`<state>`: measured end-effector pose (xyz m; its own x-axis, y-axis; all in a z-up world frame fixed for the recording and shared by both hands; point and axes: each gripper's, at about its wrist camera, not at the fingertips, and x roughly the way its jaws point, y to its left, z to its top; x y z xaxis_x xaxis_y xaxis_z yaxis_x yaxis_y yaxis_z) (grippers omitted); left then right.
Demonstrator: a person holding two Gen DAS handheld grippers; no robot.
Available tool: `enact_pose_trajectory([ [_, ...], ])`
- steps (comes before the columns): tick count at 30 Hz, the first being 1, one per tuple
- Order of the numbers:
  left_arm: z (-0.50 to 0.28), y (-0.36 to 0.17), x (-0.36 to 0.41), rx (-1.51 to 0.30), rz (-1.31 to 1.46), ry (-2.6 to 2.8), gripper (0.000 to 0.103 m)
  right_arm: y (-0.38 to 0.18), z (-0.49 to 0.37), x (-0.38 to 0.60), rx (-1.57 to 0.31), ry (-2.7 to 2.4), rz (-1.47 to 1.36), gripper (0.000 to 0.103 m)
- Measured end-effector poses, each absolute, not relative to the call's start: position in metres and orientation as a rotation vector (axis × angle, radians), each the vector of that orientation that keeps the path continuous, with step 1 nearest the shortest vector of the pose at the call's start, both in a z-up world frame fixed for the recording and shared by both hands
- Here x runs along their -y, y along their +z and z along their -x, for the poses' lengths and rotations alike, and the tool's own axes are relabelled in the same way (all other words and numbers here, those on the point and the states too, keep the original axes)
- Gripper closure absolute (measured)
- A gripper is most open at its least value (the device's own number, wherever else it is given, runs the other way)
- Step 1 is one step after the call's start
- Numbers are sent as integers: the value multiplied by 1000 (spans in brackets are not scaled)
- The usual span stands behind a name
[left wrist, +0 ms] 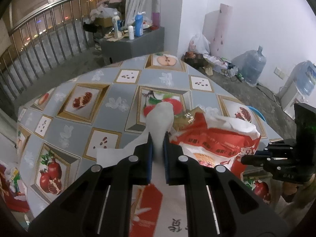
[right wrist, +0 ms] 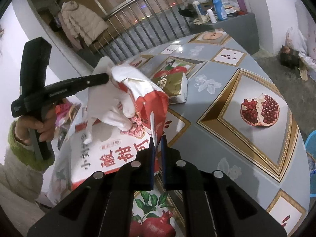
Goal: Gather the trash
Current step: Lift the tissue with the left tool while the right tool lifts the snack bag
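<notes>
My left gripper (left wrist: 158, 136) is shut on a crumpled white tissue (left wrist: 161, 116), which sticks up past its fingertips. Just to the right stands a red-and-white snack bag (left wrist: 217, 140) with its mouth open. In the right wrist view my right gripper (right wrist: 157, 139) is shut on the thin edge of this bag (right wrist: 122, 154), near its mouth. The same view has the left gripper (right wrist: 107, 77) holding the tissue (right wrist: 106, 106) over the bag's mouth. A gold-and-white packet (right wrist: 171, 85) lies on the table behind the bag. The right gripper (left wrist: 244, 159) also appears in the left wrist view, at the bag's right side.
The table (left wrist: 110, 90) has a fruit-print cloth. A hand in a green-cuffed sleeve (right wrist: 33, 128) holds the left gripper. A blue basin (right wrist: 311, 144) sits off the table's right edge. Beyond are a grey cabinet with bottles (left wrist: 138, 39), a railing and a water jug (left wrist: 252, 65).
</notes>
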<state>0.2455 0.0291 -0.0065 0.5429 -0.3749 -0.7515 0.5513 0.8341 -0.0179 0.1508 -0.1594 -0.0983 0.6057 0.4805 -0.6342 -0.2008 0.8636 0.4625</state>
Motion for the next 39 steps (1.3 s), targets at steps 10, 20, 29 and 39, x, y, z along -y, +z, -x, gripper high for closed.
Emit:
enact_pose_trajectory([
  [10,-232,4,-31,-795,-231,-553,95,-89,-140,167,-804,385,-379,98],
  [20,-221,6,-33,-786,-204,-553,95,-85,-124,196,-788,329,-422,99],
  [29,-206,-7,-22,-813,-183,-585,95,-91,-104,234,-803,255,-486,98],
  [39,-199,-14,-19,-814,-179,-583,95,-114,-97,241,-878,199,-493,78],
])
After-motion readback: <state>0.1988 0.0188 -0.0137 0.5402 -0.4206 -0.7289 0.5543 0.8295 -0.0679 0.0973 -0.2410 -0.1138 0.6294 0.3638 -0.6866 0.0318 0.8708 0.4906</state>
